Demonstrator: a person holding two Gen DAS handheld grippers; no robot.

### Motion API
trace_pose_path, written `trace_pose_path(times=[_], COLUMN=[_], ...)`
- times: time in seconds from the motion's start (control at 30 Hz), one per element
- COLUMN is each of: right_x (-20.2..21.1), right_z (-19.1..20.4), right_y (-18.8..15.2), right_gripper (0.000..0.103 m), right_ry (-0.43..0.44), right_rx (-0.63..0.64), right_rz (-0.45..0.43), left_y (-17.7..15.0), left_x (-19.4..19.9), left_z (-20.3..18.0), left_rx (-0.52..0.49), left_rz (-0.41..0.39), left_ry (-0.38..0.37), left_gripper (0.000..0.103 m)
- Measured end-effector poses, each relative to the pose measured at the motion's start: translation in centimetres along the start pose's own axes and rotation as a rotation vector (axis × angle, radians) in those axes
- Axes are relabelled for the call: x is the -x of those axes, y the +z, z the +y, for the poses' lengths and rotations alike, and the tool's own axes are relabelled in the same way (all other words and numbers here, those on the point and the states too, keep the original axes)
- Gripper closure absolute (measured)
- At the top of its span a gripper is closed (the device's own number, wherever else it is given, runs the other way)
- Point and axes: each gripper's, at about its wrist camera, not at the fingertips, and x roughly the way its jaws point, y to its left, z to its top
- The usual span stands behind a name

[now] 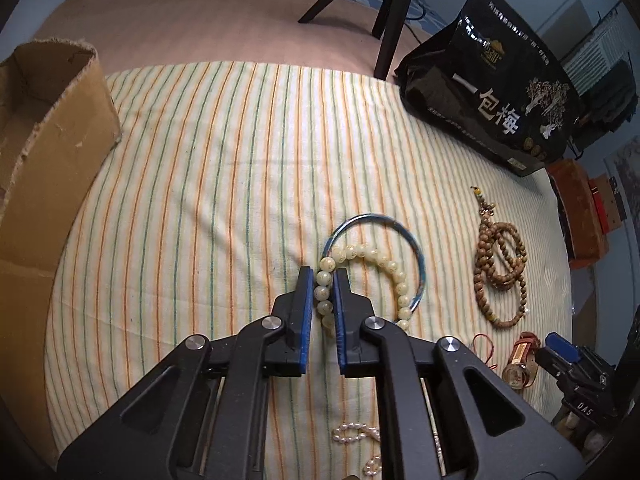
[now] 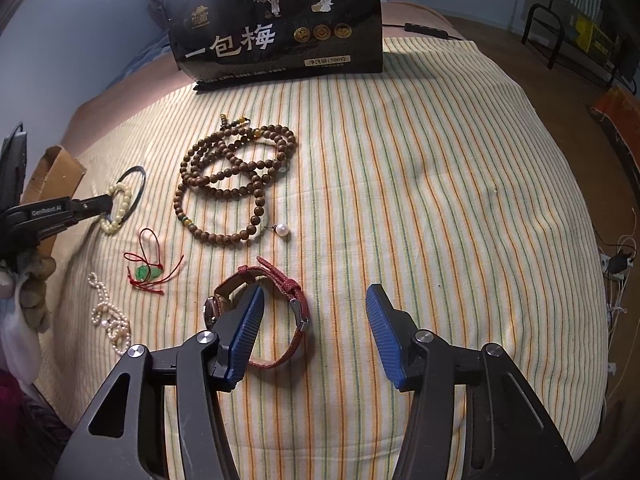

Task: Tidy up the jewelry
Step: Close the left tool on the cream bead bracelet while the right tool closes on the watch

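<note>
Striped cloth [image 1: 224, 152] on a bed, jewelry spread between a cardboard box [image 1: 48, 128] and a black bag [image 1: 492, 84].
Left gripper [image 1: 323, 280] is clenched on the cream bead bracelet [image 1: 362, 258] lying inside one blue bangle [image 1: 416, 248]; lifting may drag that bangle along. Right gripper [image 2: 314, 312] hangs released over one red-strapped watch [image 2: 280, 312]. Also one wooden bead string [image 2: 236, 180], one pearl strand [image 2: 108, 316].

The left hand-held gripper [image 1: 323, 280] points steeply down, jaws clamped; the right hand-held gripper [image 2: 315, 300] gapes.
</note>
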Motion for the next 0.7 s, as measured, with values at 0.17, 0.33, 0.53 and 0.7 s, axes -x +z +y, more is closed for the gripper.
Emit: trace_pose_path(times=[0.17, 0.33, 0.53, 0.7], right_x=[0.1, 0.0, 0.0, -0.1], right_z=[0.3, 0.3, 0.3, 0.2], right_y=[0.0, 0.0, 0.0, 0.0], right_gripper=[0.051, 0.051, 0.051, 0.051], right_ry=[-0.004, -0.007, -0.007, 0.004], right_rx=[0.012, 0.010, 0.012, 0.000], right_rz=[-0.006, -0.003, -0.002, 0.002], left_y=[0.3, 0.3, 0.3, 0.5], left_x=[1.1, 0.6, -0.3, -0.5], left_z=[-1.6, -2.7, -2.0, -1.7], left_rx=[-0.003, -0.040, -0.013, 0.016], left_rz=[-0.010, 0.008, 0.024, 0.036], left_ry=[-0.043, -0.021, -0.003, 0.009], left_gripper=[0.095, 0.095, 0.095, 0.090])
